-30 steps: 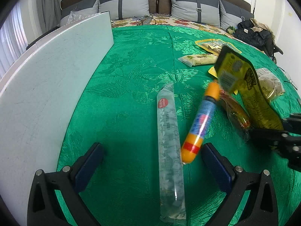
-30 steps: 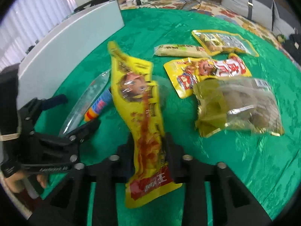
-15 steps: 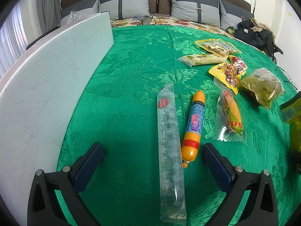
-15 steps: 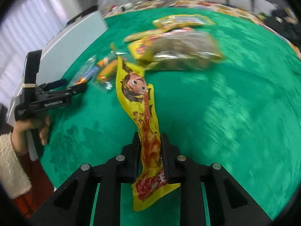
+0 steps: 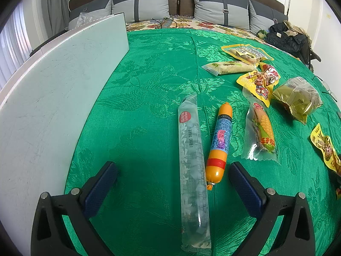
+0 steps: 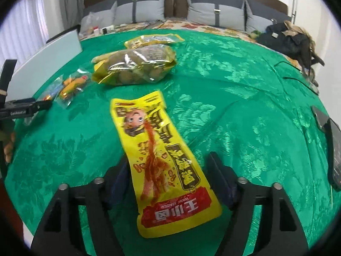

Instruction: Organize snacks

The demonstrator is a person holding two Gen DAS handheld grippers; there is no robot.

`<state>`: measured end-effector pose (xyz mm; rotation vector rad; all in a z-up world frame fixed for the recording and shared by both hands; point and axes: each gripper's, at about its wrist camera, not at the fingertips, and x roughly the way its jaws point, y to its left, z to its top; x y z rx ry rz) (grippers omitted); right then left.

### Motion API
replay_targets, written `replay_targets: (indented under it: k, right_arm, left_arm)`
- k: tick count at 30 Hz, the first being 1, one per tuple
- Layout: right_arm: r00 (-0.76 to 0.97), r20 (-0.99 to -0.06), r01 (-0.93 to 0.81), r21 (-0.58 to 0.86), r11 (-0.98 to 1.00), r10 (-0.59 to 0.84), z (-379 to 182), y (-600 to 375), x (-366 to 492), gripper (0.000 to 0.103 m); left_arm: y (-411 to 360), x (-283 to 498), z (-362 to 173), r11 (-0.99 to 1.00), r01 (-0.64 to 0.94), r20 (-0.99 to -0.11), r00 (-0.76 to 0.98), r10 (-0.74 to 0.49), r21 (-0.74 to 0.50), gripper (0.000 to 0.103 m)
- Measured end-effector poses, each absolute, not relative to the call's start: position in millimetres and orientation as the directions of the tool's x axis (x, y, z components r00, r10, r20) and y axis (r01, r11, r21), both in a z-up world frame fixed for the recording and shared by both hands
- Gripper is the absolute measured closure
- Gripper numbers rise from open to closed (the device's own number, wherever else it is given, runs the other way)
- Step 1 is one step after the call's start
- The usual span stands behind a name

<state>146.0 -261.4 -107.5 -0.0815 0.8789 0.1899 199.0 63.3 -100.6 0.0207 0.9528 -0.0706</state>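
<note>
The yellow snack packet (image 6: pixel 164 162) lies flat on the green cloth (image 6: pixel 245 98) of the bed, near the front edge, its lower half between the jaws of the right tool (image 6: pixel 168 172), well apart from the row of clear tube (image 5: pixel 191 160), orange sausage (image 5: pixel 219 140) and corn pack (image 5: pixel 261 132). The risk, I judge: the left pad sits just beside the packet's edge, perhaps touching, so drawing the tool away could drag the slick film askew or off the near edge. The right tool's jaws have just been opening and stand wide apart, gripping nothing. The left tool (image 5: pixel 172 183) hangs with its jaws spread over the tube and sausage, clamping neither.
</note>
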Motion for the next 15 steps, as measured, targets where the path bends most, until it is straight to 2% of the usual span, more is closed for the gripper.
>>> replay_targets:
  k: [15]
  right_arm:
    - [0.621, -0.772, -0.205, 0.009, 0.979, 0.137, -108.2, -262.7, 142.9, 0.019]
  left_arm:
    - [62.5, 198.4, -101.0, 0.997, 0.074, -0.816, 0.575, -0.054, -0.013, 0.0]
